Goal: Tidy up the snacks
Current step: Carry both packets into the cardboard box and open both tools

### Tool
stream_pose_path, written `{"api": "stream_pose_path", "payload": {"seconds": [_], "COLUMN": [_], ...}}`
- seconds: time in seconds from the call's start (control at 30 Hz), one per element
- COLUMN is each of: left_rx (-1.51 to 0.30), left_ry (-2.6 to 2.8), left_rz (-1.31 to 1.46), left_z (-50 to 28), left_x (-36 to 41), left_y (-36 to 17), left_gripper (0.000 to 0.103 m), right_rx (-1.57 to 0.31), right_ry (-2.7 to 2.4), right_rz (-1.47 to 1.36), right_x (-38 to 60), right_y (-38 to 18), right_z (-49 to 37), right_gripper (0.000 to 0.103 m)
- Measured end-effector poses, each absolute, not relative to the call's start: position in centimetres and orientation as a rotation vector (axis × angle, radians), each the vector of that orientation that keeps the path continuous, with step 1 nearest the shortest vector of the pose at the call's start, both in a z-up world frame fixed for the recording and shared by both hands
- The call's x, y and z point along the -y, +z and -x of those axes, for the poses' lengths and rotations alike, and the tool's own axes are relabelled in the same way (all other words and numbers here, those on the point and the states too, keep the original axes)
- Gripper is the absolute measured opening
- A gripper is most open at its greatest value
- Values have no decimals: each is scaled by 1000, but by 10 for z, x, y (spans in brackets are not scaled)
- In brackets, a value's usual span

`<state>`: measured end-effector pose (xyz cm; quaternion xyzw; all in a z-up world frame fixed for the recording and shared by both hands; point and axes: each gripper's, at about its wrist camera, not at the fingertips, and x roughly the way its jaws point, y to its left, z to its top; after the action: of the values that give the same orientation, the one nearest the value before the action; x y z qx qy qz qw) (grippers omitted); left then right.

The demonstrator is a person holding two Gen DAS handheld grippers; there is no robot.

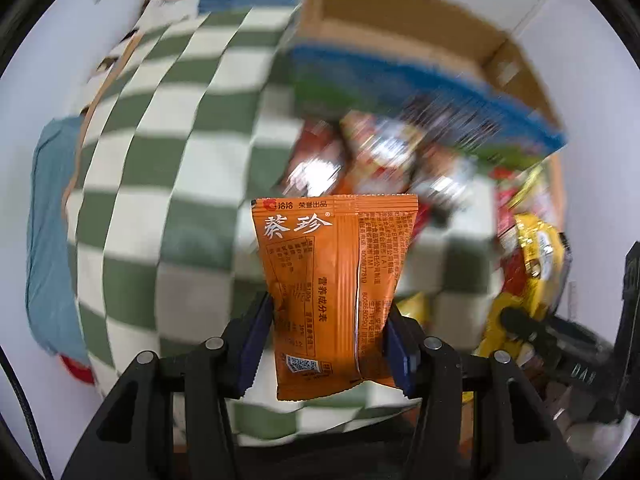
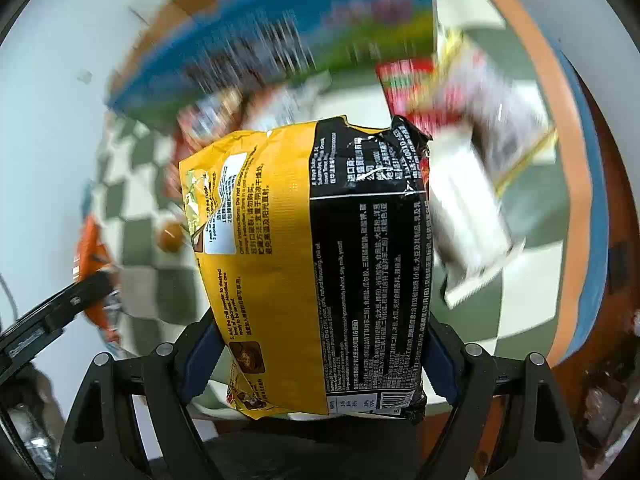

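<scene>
The left gripper (image 1: 330,336) has its jaws pinching an orange packet (image 1: 334,284) by its lower half; the packet stands upright between the blue pads (image 1: 256,344), its printed back toward the camera. Beyond it lies a green-and-white checked cloth (image 1: 160,168) with a blue edge, and on the cloth, farther off, a blurred heap of snack packs (image 1: 360,152). Behind the heap rises a cardboard box (image 1: 400,32) with a blue-and-green printed side. At the right edge of the left wrist view the right gripper's black frame shows, next to a yellow pack.

The right gripper (image 2: 320,344) has its jaws clamped on a yellow-and-black pack (image 2: 312,264), held upright by its lower part, with small print running along it. Past the pack are the same checked cloth (image 2: 532,272), blurred red and white packs (image 2: 460,128) on it to the right, and the box (image 2: 300,32) above. At the far left of this view the orange packet (image 2: 94,264) appears beside the left gripper's frame, near the cloth's edge.
</scene>
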<state>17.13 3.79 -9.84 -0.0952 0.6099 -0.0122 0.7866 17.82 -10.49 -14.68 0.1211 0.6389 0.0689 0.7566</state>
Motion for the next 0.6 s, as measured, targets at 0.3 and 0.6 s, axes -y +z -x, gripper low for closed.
{"api": "stream_pose_path", "payload": {"seconds": [0.3,0.6], "left_rx": [-1186,-1277], "left_ry": [-99,-51], "left_rz": [229,252], "left_z": [-309,-461], "left_x": [14,16], "left_y": [-44,-80], "left_gripper": [50,50], "right_rx": [-1237,-1275], "right_ry": [257,195], "right_rz": [-293,-250], "right_x": [164,207], "right_y": [-23,-24], "right_z": [-271,-406], "right_gripper": [88,88]}}
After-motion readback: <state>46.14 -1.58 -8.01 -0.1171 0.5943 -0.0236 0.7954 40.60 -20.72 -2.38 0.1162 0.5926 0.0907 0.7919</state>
